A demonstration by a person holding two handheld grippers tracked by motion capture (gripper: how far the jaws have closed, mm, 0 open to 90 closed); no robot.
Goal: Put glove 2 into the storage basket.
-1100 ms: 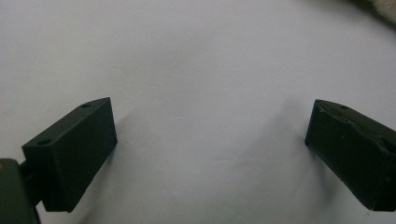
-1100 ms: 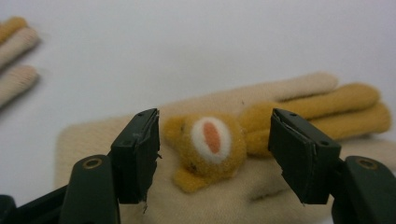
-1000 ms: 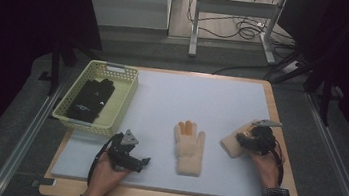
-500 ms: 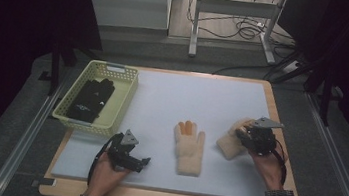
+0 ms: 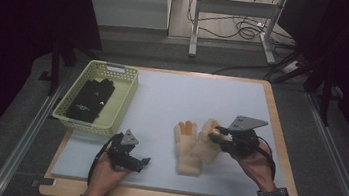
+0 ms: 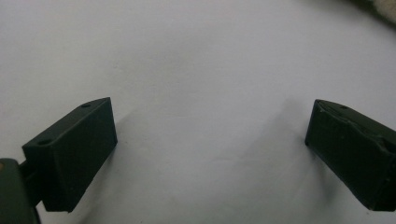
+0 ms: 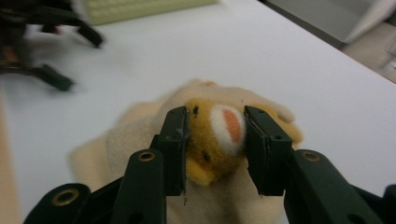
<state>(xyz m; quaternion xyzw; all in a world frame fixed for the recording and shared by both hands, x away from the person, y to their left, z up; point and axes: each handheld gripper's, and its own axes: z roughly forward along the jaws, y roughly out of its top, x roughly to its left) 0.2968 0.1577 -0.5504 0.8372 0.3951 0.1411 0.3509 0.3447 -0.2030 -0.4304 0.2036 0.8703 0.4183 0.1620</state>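
Right gripper (image 7: pixel 214 140) is clamped on fluffy glove (image 7: pixel 219 135), frame centre; lower it square onto other glove (image 5: pixel 189 147). Left gripper (image 6: pixel 210 144) jaws apart, w/ nothing between.

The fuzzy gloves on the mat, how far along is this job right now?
Done: a black pair already lies in the yellow basket. In hand: the right gripper is shut on one cream glove, lifted beside the other glove on the mat. The left gripper rests open. Probably left: pairing the cream gloves and putting them away.
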